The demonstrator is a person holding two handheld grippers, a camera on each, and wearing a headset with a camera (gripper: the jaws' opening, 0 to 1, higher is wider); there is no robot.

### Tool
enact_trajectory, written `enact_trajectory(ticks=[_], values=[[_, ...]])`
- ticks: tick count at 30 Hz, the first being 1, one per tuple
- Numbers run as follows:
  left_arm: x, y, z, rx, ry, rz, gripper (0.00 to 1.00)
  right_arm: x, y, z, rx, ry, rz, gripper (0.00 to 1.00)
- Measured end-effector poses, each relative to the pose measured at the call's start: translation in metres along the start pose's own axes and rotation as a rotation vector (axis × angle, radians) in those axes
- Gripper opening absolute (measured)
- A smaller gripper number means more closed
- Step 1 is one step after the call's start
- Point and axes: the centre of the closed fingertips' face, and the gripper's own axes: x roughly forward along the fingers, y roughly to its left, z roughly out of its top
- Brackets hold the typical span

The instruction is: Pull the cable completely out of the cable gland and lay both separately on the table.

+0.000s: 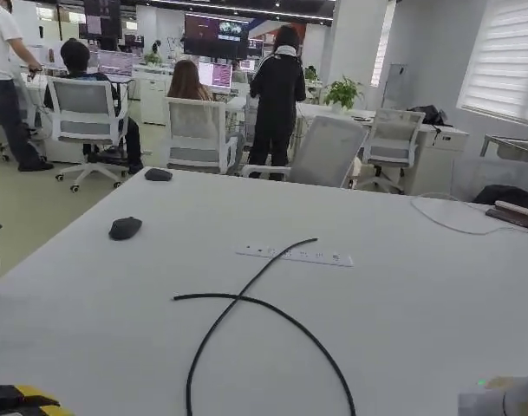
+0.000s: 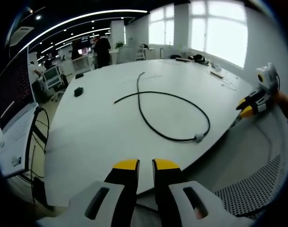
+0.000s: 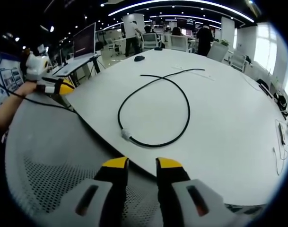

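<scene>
- Power strip (image 1: pixel 294 255): white, flat on the table (image 1: pixel 420 321); taken as the reference for the entries below.
- Cable (image 1: pixel 237 299): black, one end just beside the power strip. From there it runs toward the person, crosses itself and closes into a wide loop.
- Cable gland (image 3: pixel 126 134): small, pale, threaded on the cable at the part of the loop farthest from the power strip, near the table's front edge. Not yet separated.
- Mouse (image 1: pixel 125 228): dark, well to the left of the power strip, apart from the cable.
- Left gripper (image 2: pixel 146 165): off the table on the person's side, far from the power strip. Jaws nearly together with a narrow gap, holding nothing.
- Right gripper (image 3: pixel 142 163): likewise short of the table — jaws somewhat wider, empty.
- Step in hand, as judged: approach and grasp. One gripper should pinch the gland body squarely, and the other the cable just beside it on the long side. Pull straight along the cable's line — a sideways tug may jam it or drag the loop.
</scene>
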Motion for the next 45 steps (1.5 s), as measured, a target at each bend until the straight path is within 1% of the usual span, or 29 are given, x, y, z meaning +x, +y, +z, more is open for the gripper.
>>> enact_trajectory(ticks=[4,5,6,7,8,9,10,11,12,13,14,15,16,17,18,19,20,21,22,23,24,27,28,32,35,38,40,43,45], values=[[0.002,-0.001,-0.004,0.016,0.029,-0.004,0.11,0.0,0.0,0.001,0.001,-0.006,0.001,0.23],[0.002,-0.002,-0.005,0.021,0.033,-0.008,0.12,0.0,0.0,0.001,0.001,-0.006,0.003,0.22],[0.0,-0.002,-0.002,0.043,0.026,-0.002,0.12,0.001,0.001,0.001,0.001,-0.006,0.006,0.22],[-0.001,0.001,0.004,0.118,0.008,0.019,0.12,0.001,0.001,0.001,-0.001,-0.005,0.007,0.22],[0.0,-0.001,0.005,0.149,0.022,0.013,0.13,0.001,0.0,0.001,-0.001,-0.004,0.007,0.21],[0.0,-0.009,0.001,0.193,0.078,-0.019,0.14,0.0,0.0,0.0,-0.002,-0.004,0.009,0.21],[0.001,-0.011,0.004,0.265,0.097,-0.02,0.14,0.0,-0.001,0.0,0.0,-0.001,0.009,0.21],[0.004,-0.018,0.013,0.382,0.102,-0.027,0.14,0.0,0.0,0.0,0.007,-0.001,0.013,0.21],[0.007,-0.025,0.019,0.446,0.107,-0.049,0.14,0.0,0.0,0.0,0.006,-0.001,0.016,0.21],[0.011,-0.041,0.027,0.517,0.104,-0.1,0.15,0.0,0.001,-0.001,0.002,0.003,0.017,0.2],[0.016,-0.054,0.033,0.556,0.093,-0.146,0.16,0.001,0.001,-0.001,0.001,0.004,0.016,0.2],[0.024,-0.074,0.04,0.607,0.074,-0.228,0.17,0.001,0.0,-0.001,-0.002,0.003,0.014,0.2],[0.03,-0.086,0.042,0.629,0.066,-0.28,0.18,0.001,0.0,0.0,-0.002,0.003,0.014,0.2],[0.035,-0.094,0.043,0.637,0.076,-0.317,0.19,0.001,0.0,-0.001,-0.004,0.004,0.013,0.19],[0.044,-0.104,0.042,0.661,0.102,-0.362,0.2,0.001,0.0,-0.001,-0.006,0.006,0.012,0.19],[0.05,-0.109,0.041,0.69,0.121,-0.387,0.19,0.001,0.0,-0.001,-0.006,0.006,0.012,0.19],[0.059,-0.12,0.041,0.735,0.125,-0.427,0.19,0.001,0.001,-0.001,-0.005,0.005,0.013,0.19],[0.064,-0.125,0.039,0.758,0.139,-0.455,0.2,0.001,0.001,-0.001,-0.005,0.005,0.013,0.19],[0.071,-0.134,0.037,0.796,0.154,-0.502,0.21,0.001,0.001,-0.001,-0.003,0.005,0.013,0.19],[0.073,-0.137,0.035,0.806,0.16,-0.519,0.21,0.001,0.0,-0.001,-0.002,0.005,0.012,0.19],[0.079,-0.143,0.033,0.824,0.17,-0.556,0.2,0.001,0.0,0.0,-0.002,0.004,0.009,0.19],[0.096,-0.15,0.027,0.822,0.19,-0.604,0.19,0.001,0.0,0.0,0.001,0.003,0.005,0.19],[0.102,-0.152,0.022,0.827,0.218,-0.626,0.2,0.001,-0.001,0.0,0.002,0.003,0.003,0.18],[0.118,-0.153,0.011,0.859,0.257,-0.656,0.21,0.001,-0.002,0.0,0.005,0.003,-0.004,0.18],[0.128,-0.157,0.003,0.872,0.278,-0.688,0.21,0.001,-0.002,0.0,0.004,0.0,-0.008,0.18],[0.135,-0.164,-0.001,0.883,0.288,-0.724,0.22,0.001,-0.003,0.0,0.005,0.004,-0.012,0.17],[0.14,-0.167,-0.006,0.885,0.309,-0.737,0.23,0.001,-0.003,0.0,0.006,0.006,-0.017,0.17],[0.147,-0.169,-0.011,0.895,0.322,-0.745,0.23,0.0,-0.004,-0.001,0.008,0.007,-0.021,0.17],[0.15,-0.17,-0.016,0.914,0.334,-0.747,0.23,0.001,-0.004,-0.001,0.01,0.008,-0.023,0.17]])
